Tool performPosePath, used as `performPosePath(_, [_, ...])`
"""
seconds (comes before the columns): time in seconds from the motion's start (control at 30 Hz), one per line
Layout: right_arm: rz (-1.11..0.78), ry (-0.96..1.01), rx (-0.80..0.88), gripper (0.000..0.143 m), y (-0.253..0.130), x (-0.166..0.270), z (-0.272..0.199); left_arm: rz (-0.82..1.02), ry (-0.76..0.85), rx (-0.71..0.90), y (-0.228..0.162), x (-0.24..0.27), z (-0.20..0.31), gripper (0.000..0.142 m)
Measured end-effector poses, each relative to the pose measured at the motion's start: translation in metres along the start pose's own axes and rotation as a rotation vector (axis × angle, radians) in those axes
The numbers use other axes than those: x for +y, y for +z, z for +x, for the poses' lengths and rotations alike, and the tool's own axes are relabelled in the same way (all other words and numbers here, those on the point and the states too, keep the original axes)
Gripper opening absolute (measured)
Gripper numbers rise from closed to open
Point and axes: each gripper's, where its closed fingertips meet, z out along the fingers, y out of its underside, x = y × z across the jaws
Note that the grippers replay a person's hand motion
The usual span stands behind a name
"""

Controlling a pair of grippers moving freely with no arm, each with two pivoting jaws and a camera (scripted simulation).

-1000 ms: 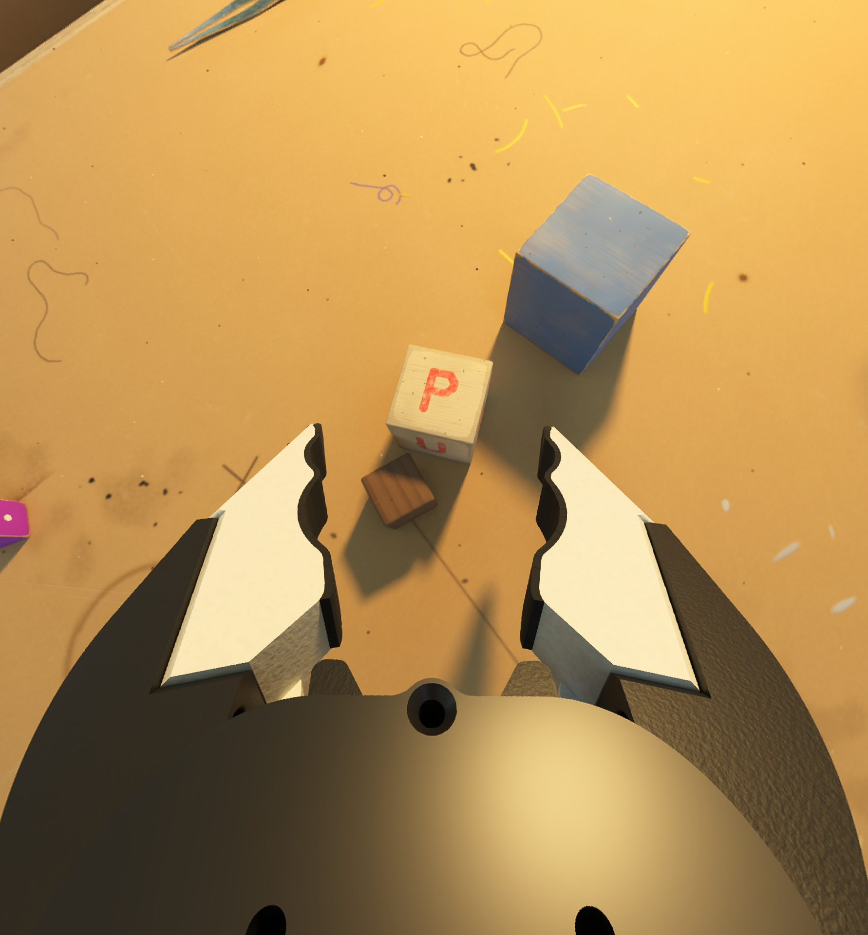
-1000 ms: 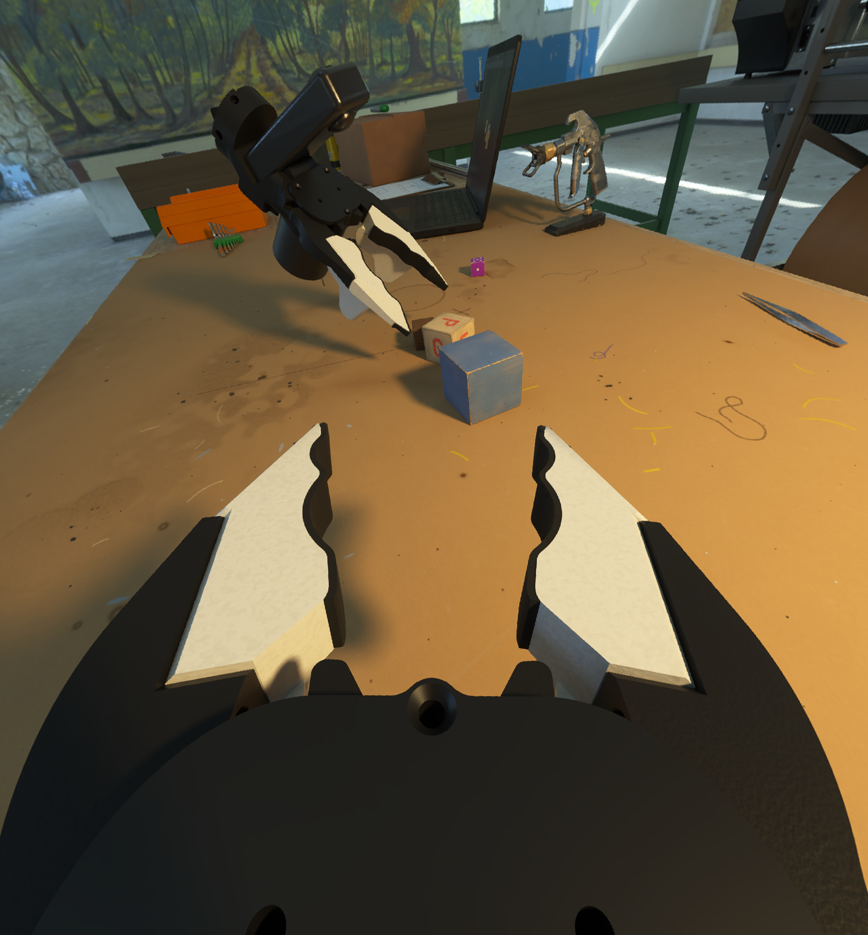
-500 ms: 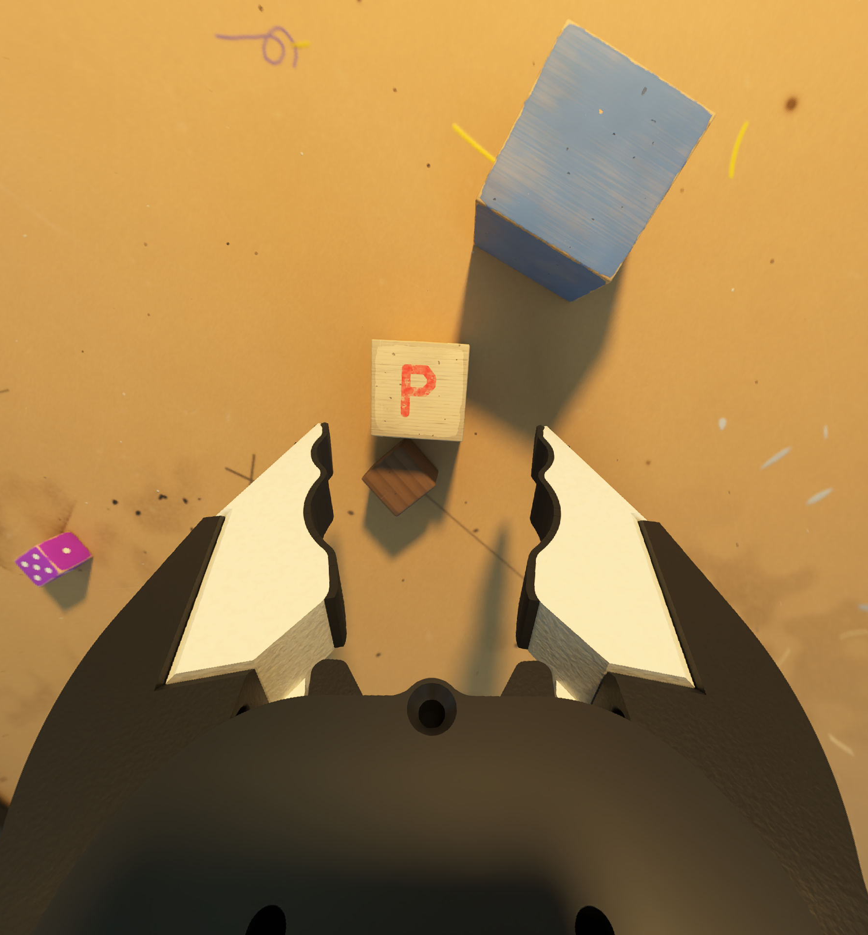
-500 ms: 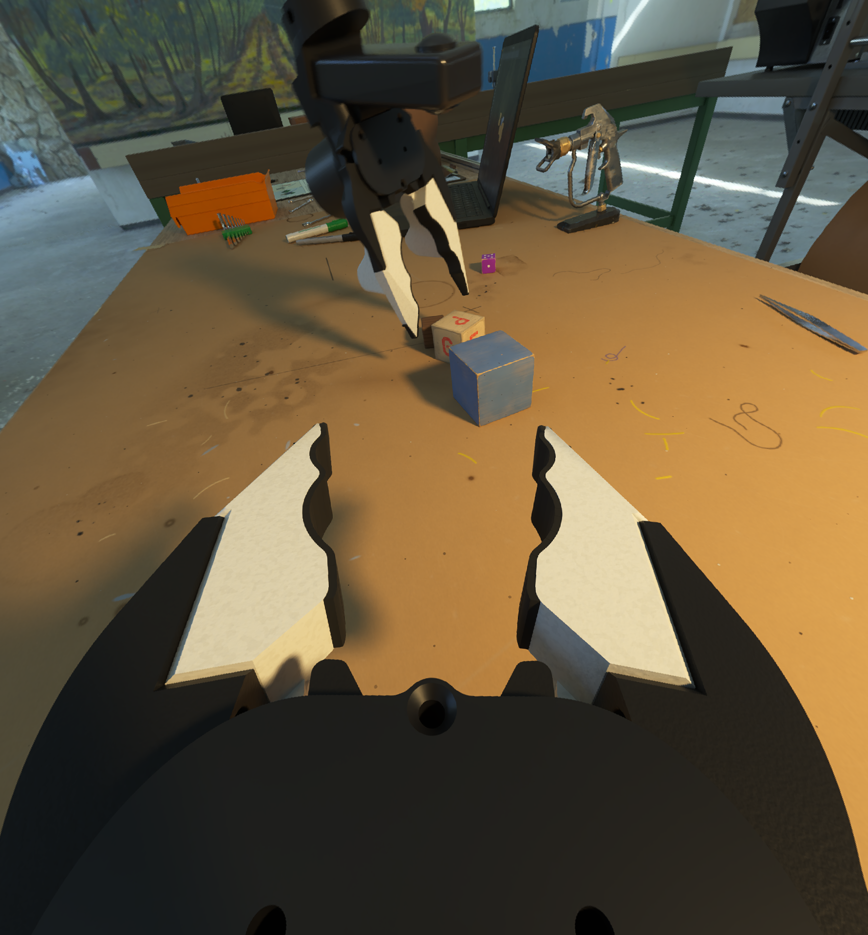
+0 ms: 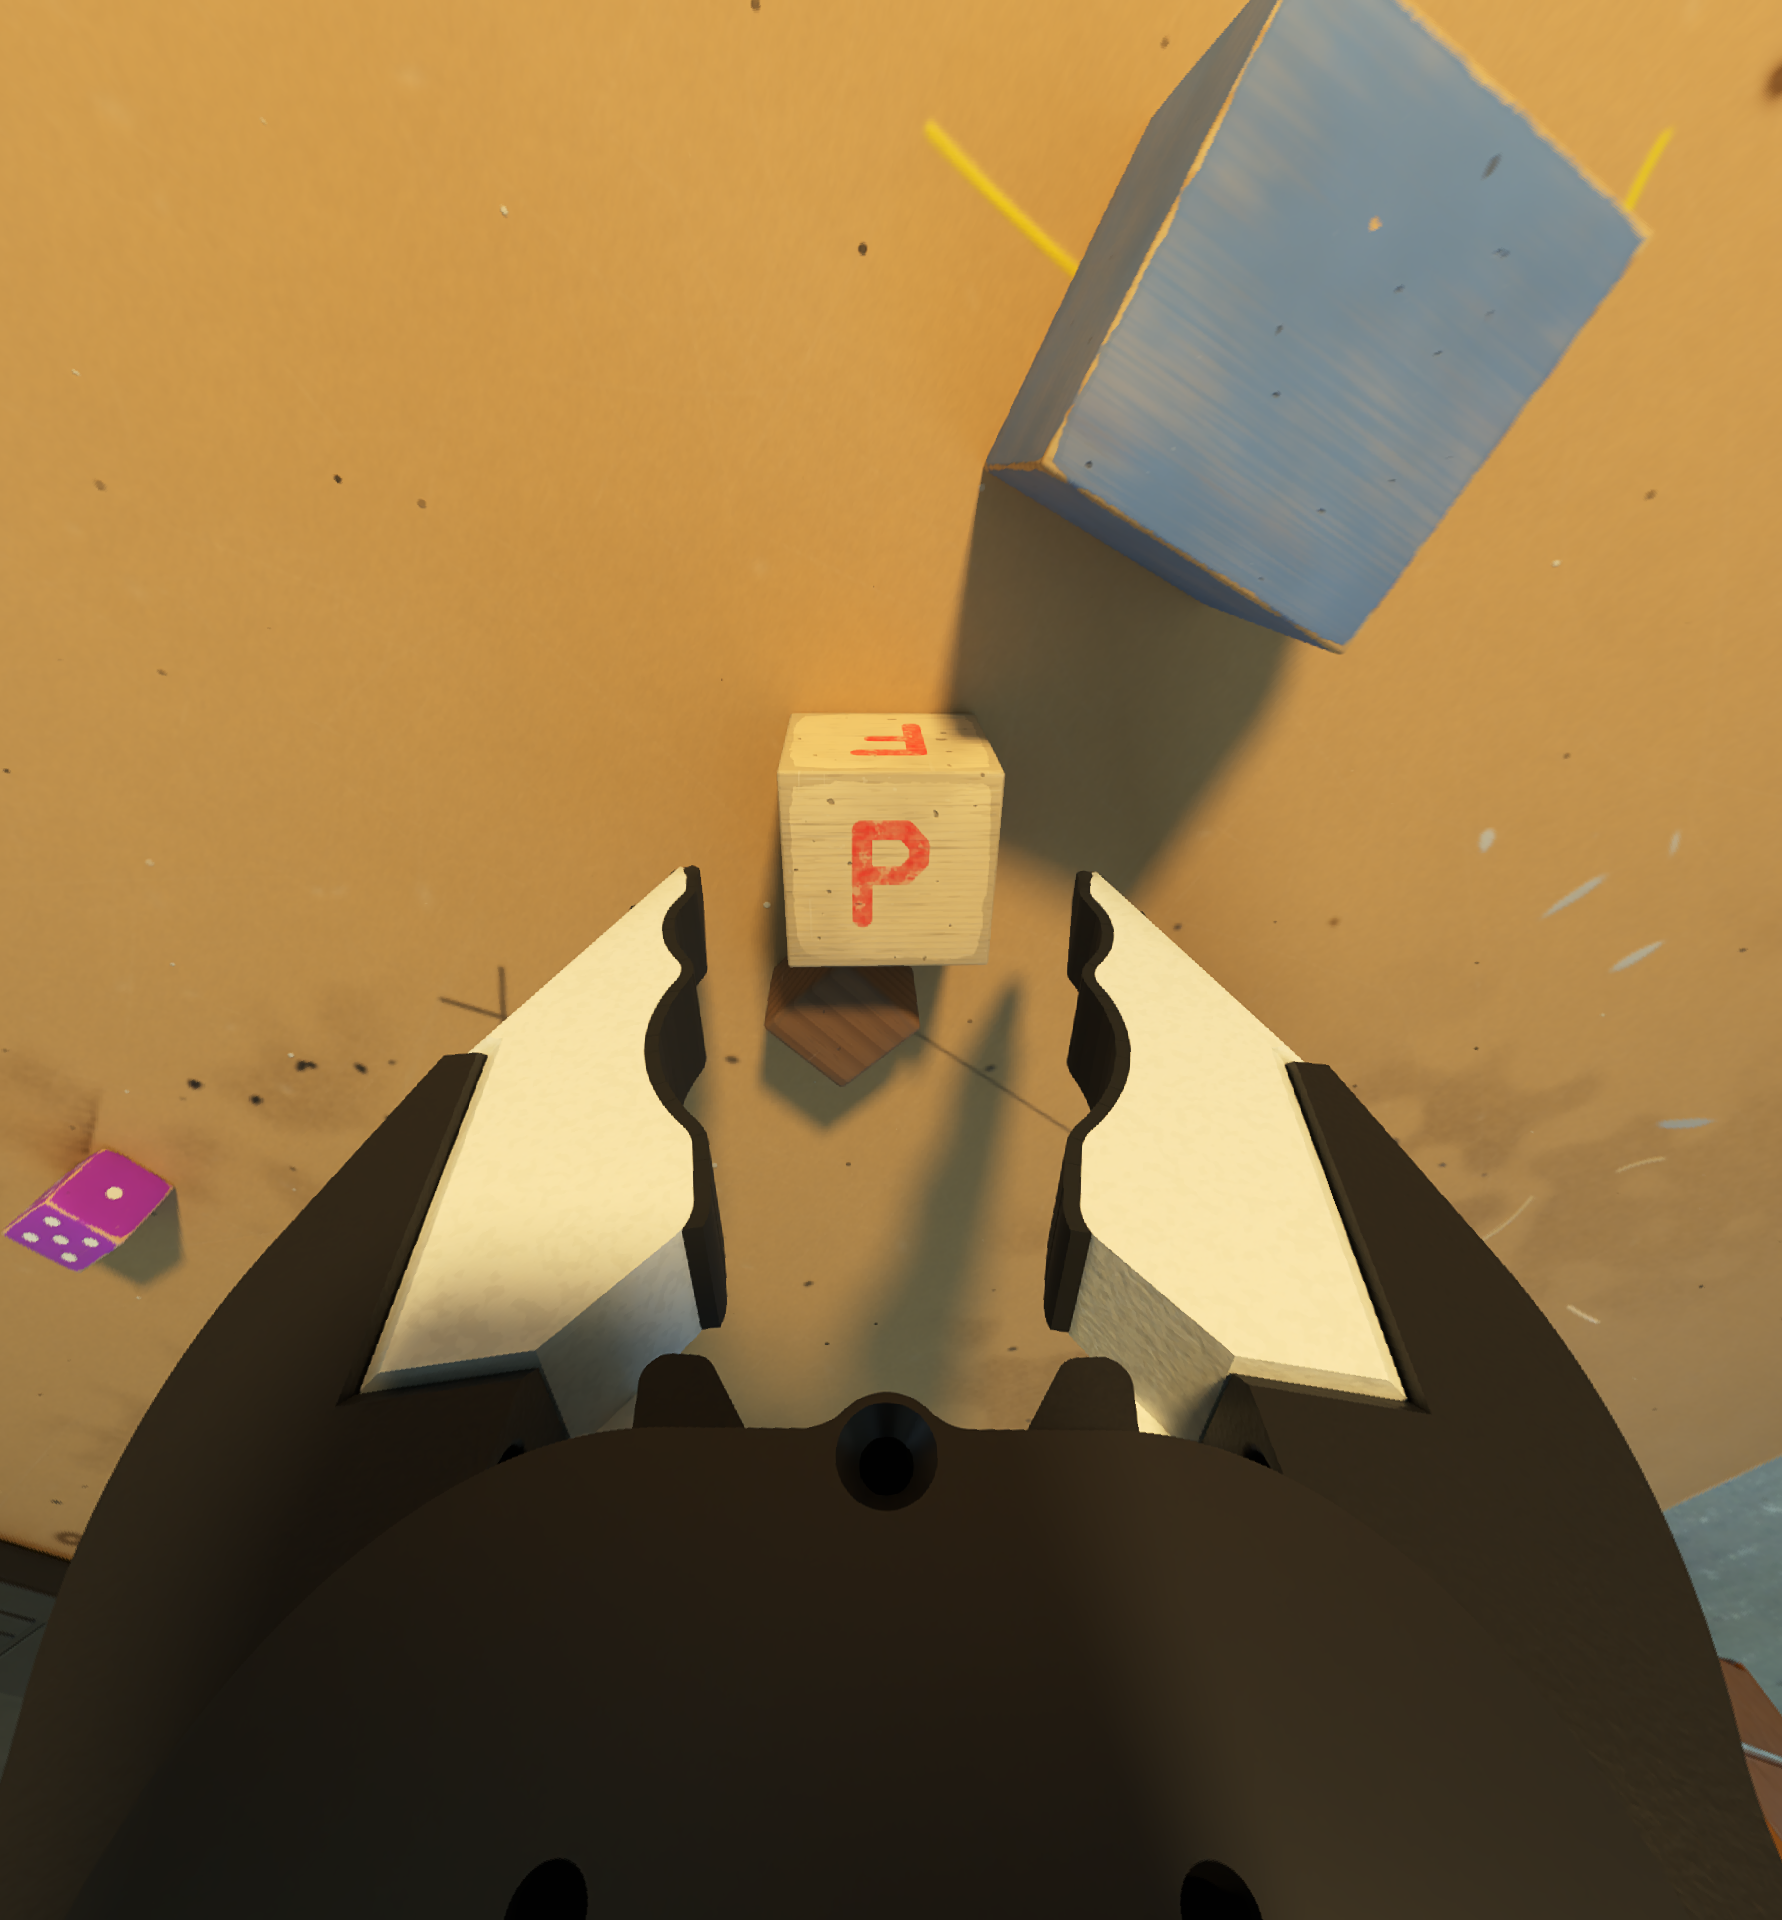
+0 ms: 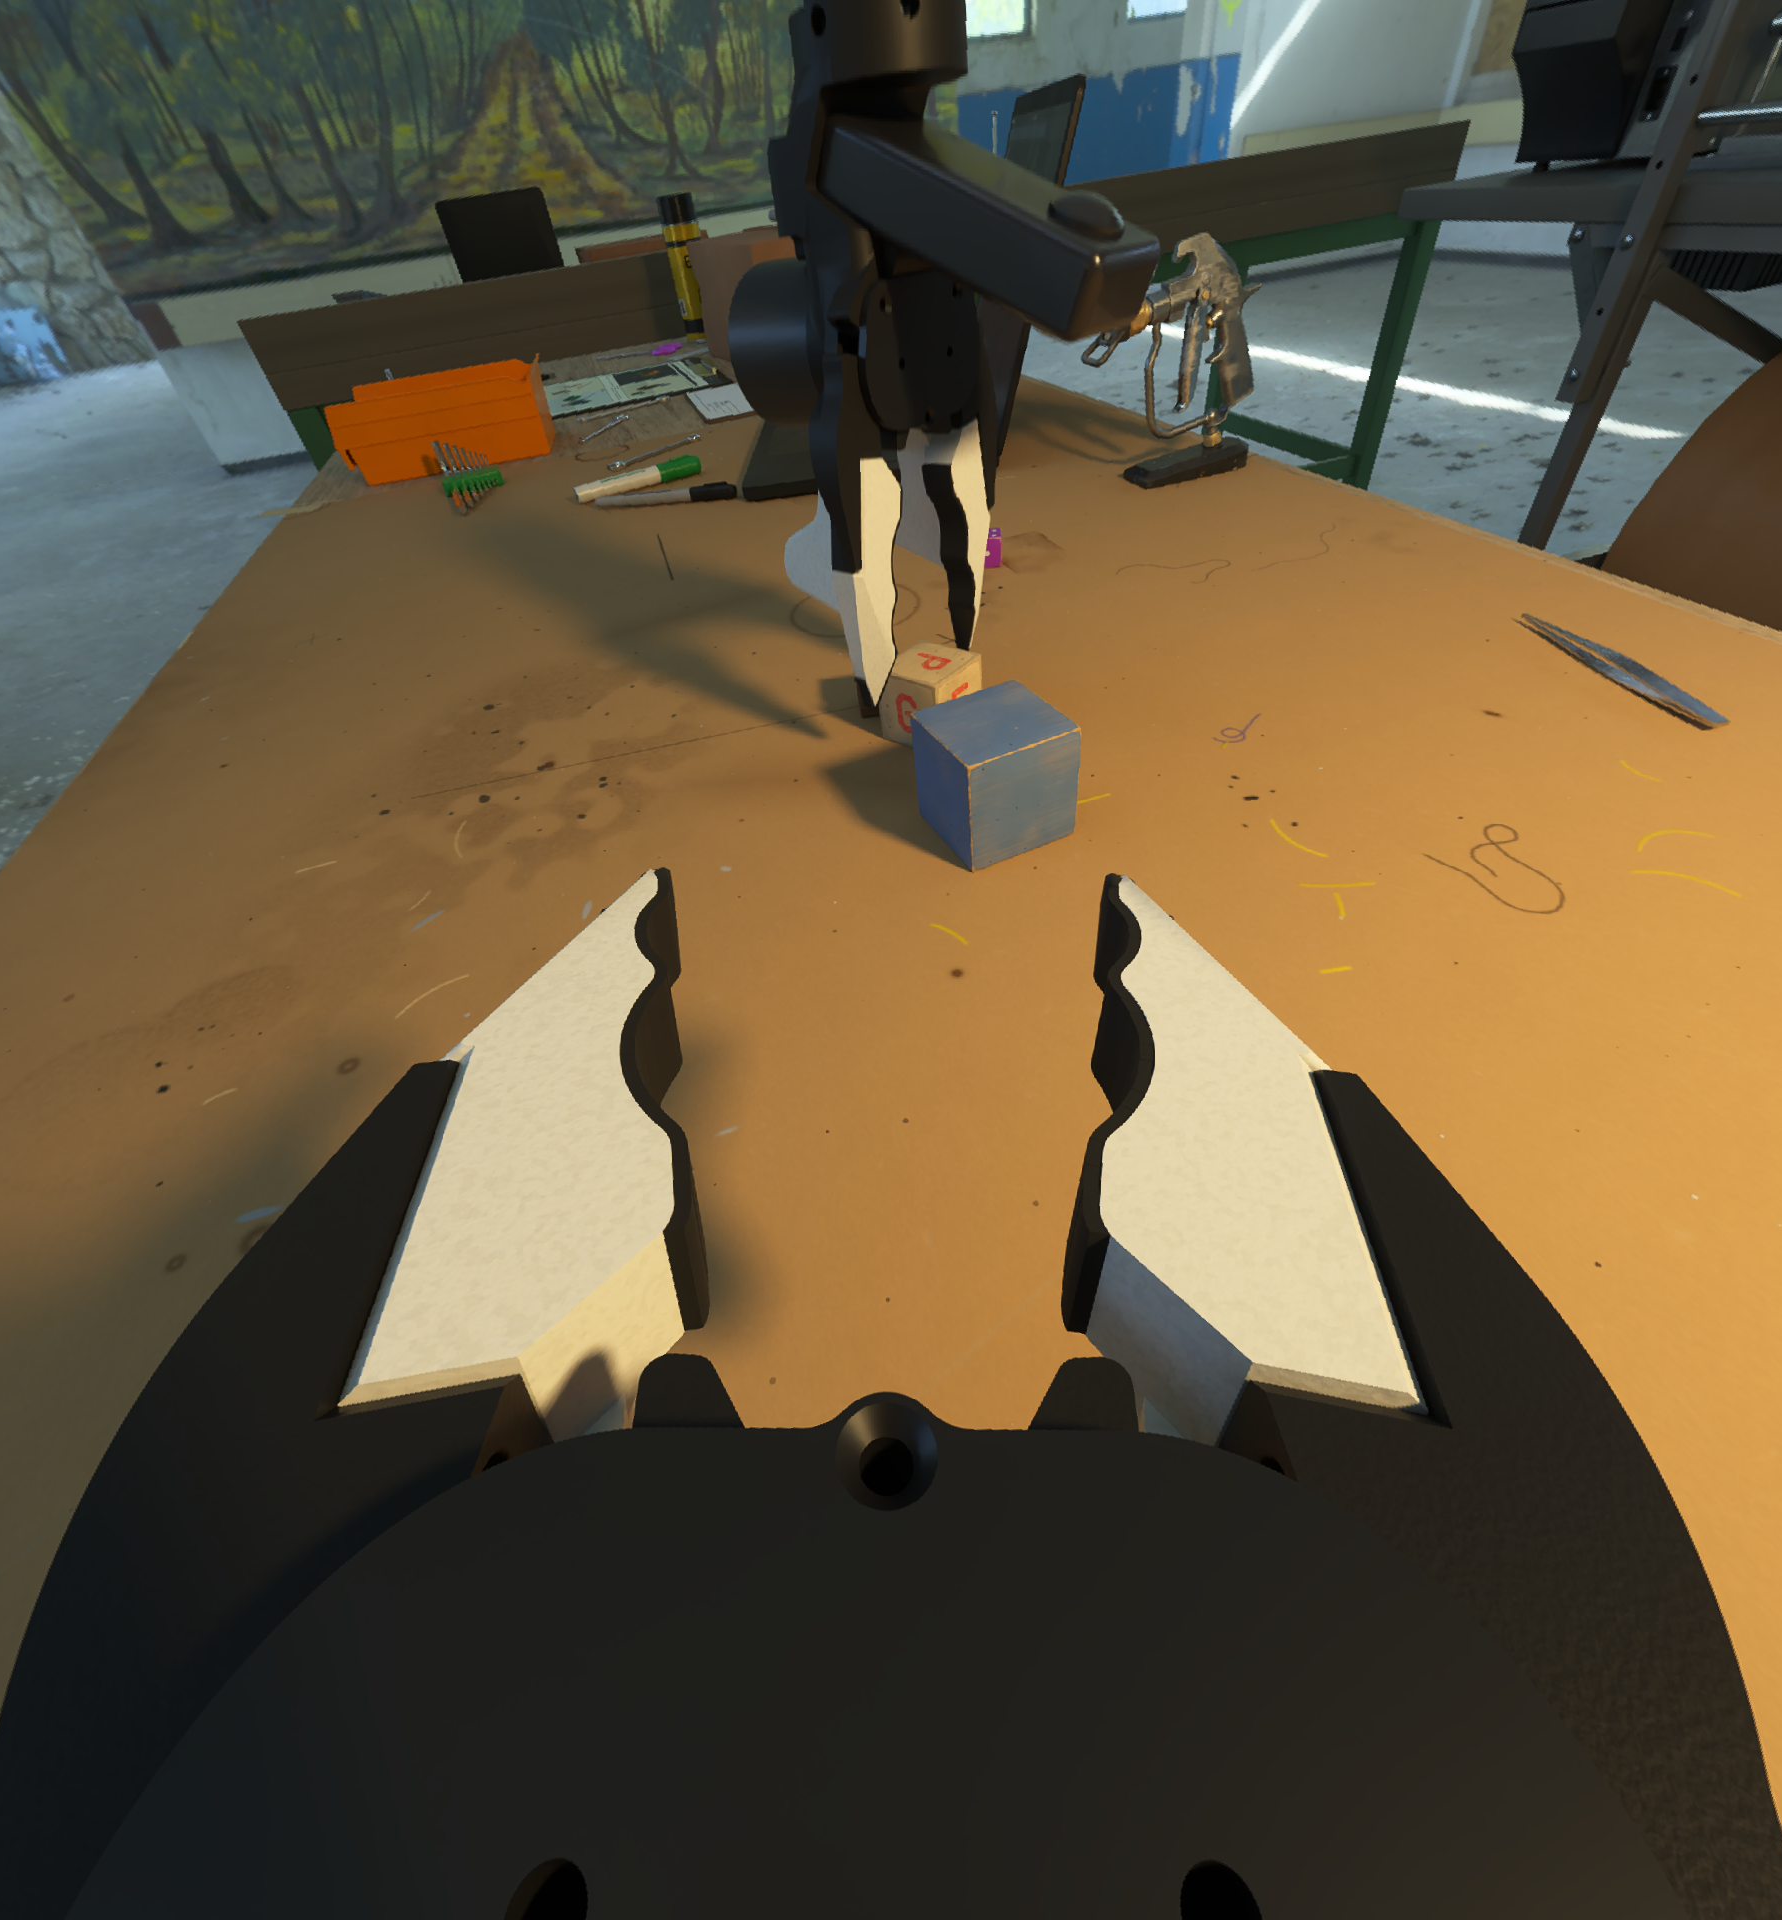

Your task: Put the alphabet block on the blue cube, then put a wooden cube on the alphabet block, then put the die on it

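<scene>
The brown table [image 6: 347, 831] is scuffed and marked with dark specks, yellow dashes and pen scribbles. The blue cube [image 6: 996, 774] stands on it near the middle. Just behind the blue cube sits the alphabet block [image 6: 923, 686], with the small dark wooden cube [image 5: 841, 1023] touching its far side. The purple die [image 5: 89, 1208] lies farther beyond. Well behind the blue cube to the left lie an orange box [image 6: 440, 416] and two markers [image 6: 648, 483]; a spray gun [image 6: 1188, 353] stands behind to the right, and a metal blade [image 6: 1619, 670] lies far right.
</scene>
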Motion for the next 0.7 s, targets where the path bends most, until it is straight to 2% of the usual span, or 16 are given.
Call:
performPosePath(0.03, [0.002,0.0,0.002,0.081,-0.001,0.0,0.0,-0.009,-0.001,-0.001,0.003,0.001,0.0,0.069])
performPosePath(0.13, [0.004,0.002,0.008,0.081,-0.002,-0.001,0.001,-0.014,-0.005,0.016,0.009,0.002,-0.001,0.045])
performPosePath(0.17, [0.006,0.002,0.008,0.081,-0.002,-0.001,0.001,-0.016,-0.009,0.015,0.008,0.003,-0.002,0.042])
performPosePath(0.27, [0.005,0.002,0.007,0.081,-0.002,-0.001,0.001,-0.019,-0.01,0.023,0.003,0.007,-0.004,0.042])
performPosePath(0.4, [-0.001,0.001,0.006,0.081,-0.002,0.0,0.001,0.065,0.016,-0.014,-0.028,-0.005,-0.003,0.042])
performPosePath(0.57, [-0.028,-0.008,0.021,0.081,0.001,0.004,0.003,0.126,0.124,-0.051,-0.064,-0.035,0.022,0.042])
performPosePath(0.7, [-0.03,-0.012,0.019,0.081,0.001,0.002,0.002,0.098,0.204,-0.056,-0.068,-0.051,0.042,0.042])
